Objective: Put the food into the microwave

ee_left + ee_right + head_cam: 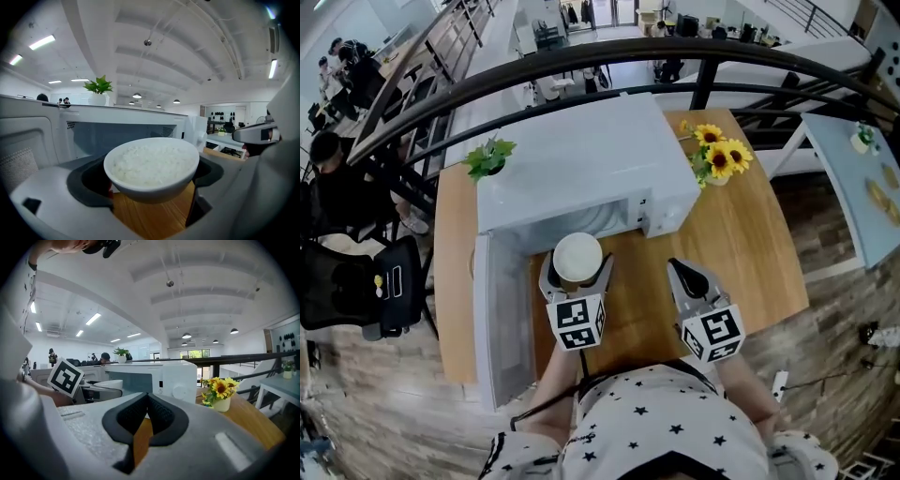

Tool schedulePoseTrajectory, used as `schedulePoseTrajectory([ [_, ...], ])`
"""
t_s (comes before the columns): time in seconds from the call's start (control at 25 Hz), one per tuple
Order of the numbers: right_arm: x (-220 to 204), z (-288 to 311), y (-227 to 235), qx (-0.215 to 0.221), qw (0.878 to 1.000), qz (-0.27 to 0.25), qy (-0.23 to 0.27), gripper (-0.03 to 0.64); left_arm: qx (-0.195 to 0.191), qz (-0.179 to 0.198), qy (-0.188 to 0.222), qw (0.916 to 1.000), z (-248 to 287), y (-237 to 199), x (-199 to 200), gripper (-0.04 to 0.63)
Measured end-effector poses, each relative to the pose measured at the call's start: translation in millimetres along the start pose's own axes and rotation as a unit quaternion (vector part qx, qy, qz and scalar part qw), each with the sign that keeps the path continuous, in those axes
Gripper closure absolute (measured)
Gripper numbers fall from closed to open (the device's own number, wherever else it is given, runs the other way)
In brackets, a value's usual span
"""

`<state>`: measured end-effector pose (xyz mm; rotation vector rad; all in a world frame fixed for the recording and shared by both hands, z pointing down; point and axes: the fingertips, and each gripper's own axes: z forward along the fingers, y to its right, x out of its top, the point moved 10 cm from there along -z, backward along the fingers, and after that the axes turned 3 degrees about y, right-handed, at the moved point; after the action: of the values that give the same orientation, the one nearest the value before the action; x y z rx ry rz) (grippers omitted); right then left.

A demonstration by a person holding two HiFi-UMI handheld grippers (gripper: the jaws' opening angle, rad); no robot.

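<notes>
Greenery sits at the far left corner of the wooden table [750, 253]: a small potted plant [490, 157] just beside the white microwave [581, 155]. The microwave's long axis runs left to right across the table, and its opening faces the person. Its door [502, 314] is swung fully open on the left side and points out toward the person, past the table's near edge.

Right of the door, the left gripper [577, 265] is clamped on a white bowl [577, 255] heaped with white rice [152, 161]. One dark pad presses each side of the bowl below its rim. The bowl is upright, mouth up (being round, it shows no long axis). It hangs clear of the wood, which shows beneath it in the left gripper view. It is just in front of the open cavity [117, 136], not inside, with its far rim about at the threshold in the head view.

Further right, the right gripper [682, 269] hovers over bare table, apart from the microwave's control side. Its jaws are drawn together, with the pads meeting and nothing between them.

At the far right corner, a small pot of sunflowers [719, 157] stands near the microwave.
</notes>
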<state>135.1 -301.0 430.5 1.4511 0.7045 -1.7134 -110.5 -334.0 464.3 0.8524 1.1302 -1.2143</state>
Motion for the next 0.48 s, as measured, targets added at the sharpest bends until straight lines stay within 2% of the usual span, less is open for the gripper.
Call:
schedulePoseTrajectory([
  [0.48, -10, 48, -1, 0.049, 0.998, -0.004, -0.027, 0.612, 0.049, 0.011, -0.025, 0.9984, 43, -31, -22, 0.103],
])
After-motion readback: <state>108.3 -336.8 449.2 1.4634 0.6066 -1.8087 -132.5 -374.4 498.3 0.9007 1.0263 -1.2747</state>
